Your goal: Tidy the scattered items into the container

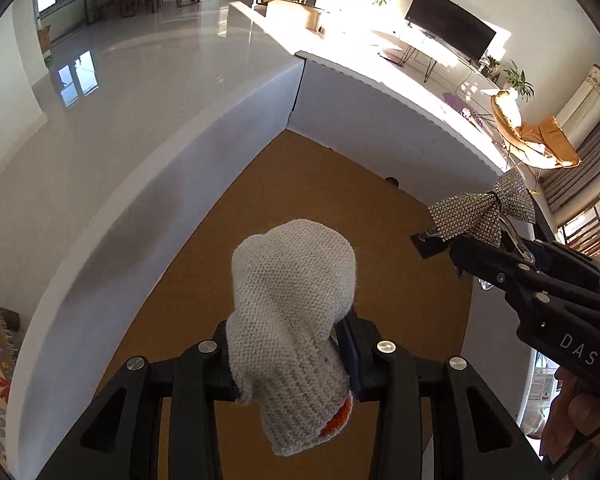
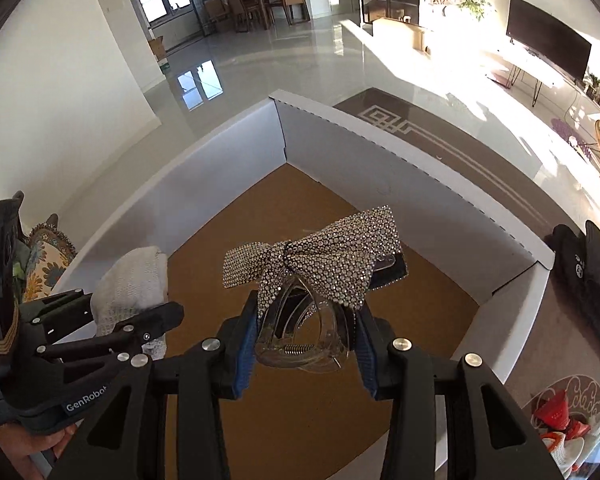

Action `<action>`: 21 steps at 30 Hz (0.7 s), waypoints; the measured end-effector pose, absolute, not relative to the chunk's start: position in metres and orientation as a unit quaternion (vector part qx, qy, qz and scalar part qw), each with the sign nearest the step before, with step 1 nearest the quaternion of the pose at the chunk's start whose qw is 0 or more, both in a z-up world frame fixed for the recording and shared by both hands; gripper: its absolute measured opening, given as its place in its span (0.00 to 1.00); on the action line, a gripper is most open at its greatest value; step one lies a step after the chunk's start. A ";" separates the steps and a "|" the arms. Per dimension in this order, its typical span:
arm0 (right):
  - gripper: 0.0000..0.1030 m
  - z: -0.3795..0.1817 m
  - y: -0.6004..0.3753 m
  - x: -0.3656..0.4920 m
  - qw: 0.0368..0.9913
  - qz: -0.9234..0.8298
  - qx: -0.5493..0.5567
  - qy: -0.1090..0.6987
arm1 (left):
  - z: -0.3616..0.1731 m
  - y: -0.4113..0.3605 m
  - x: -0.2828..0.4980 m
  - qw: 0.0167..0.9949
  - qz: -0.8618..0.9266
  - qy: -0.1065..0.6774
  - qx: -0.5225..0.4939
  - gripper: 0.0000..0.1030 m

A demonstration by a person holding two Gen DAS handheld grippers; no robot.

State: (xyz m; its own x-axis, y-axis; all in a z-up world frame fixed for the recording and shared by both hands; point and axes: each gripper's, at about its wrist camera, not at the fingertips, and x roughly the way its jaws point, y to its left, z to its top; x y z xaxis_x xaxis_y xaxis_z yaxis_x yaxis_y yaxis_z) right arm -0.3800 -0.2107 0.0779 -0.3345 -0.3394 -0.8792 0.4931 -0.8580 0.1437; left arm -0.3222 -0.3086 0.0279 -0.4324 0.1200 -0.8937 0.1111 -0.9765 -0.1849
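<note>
A white cardboard box (image 1: 188,184) with a brown floor lies open below both grippers; it also shows in the right wrist view (image 2: 236,148). My left gripper (image 1: 288,344) is shut on a grey knitted sock (image 1: 292,300) with an orange patch and holds it above the box floor. The sock also shows in the right wrist view (image 2: 134,280). My right gripper (image 2: 306,332) is shut on a clear hair claw clip with a rhinestone bow (image 2: 320,256), above the box. The bow also shows in the left wrist view (image 1: 484,212), at the right.
A patterned cushion (image 2: 44,260) lies left of the box. Black slippers (image 2: 592,280) and red and white items (image 2: 560,424) lie on the rug at the right. A TV stand (image 2: 540,72), a chair (image 1: 532,136) and a glossy floor lie beyond.
</note>
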 end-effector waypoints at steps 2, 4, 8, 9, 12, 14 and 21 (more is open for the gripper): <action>0.43 0.058 -0.215 -0.396 0.248 -0.790 0.557 0.066 | 0.013 -0.307 -0.332 0.002 0.827 -0.109 -0.552 0.42; 0.47 0.040 -0.214 -0.402 0.239 -0.775 0.582 0.060 | 0.001 -0.306 -0.334 -0.010 0.815 -0.112 -0.568 0.48; 0.57 0.033 -0.210 -0.400 0.234 -0.768 0.594 0.053 | -0.010 -0.313 -0.327 -0.028 0.809 -0.157 -0.566 0.79; 0.58 0.034 -0.208 -0.400 0.236 -0.767 0.595 0.047 | -0.011 -0.316 -0.326 -0.031 0.806 -0.169 -0.567 0.80; 0.58 0.048 -0.197 -0.394 0.243 -0.774 0.584 0.035 | -0.005 -0.326 -0.322 -0.045 0.799 -0.187 -0.569 0.80; 0.58 0.067 -0.185 -0.379 0.244 -0.796 0.553 0.032 | 0.010 -0.327 -0.312 -0.056 0.814 -0.182 -0.549 0.80; 0.58 0.130 -0.091 -0.264 0.267 -0.874 0.405 0.007 | 0.105 -0.258 -0.230 -0.024 0.897 -0.107 -0.429 0.80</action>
State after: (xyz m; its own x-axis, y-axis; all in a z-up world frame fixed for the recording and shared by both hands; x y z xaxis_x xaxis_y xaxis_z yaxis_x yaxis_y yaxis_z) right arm -0.2644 -0.0913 0.1305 -0.5289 -0.4618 -0.7120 0.4727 -0.8571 0.2047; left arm -0.2301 -0.2582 0.1053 -0.6310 0.0489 -0.7742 0.1343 -0.9761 -0.1710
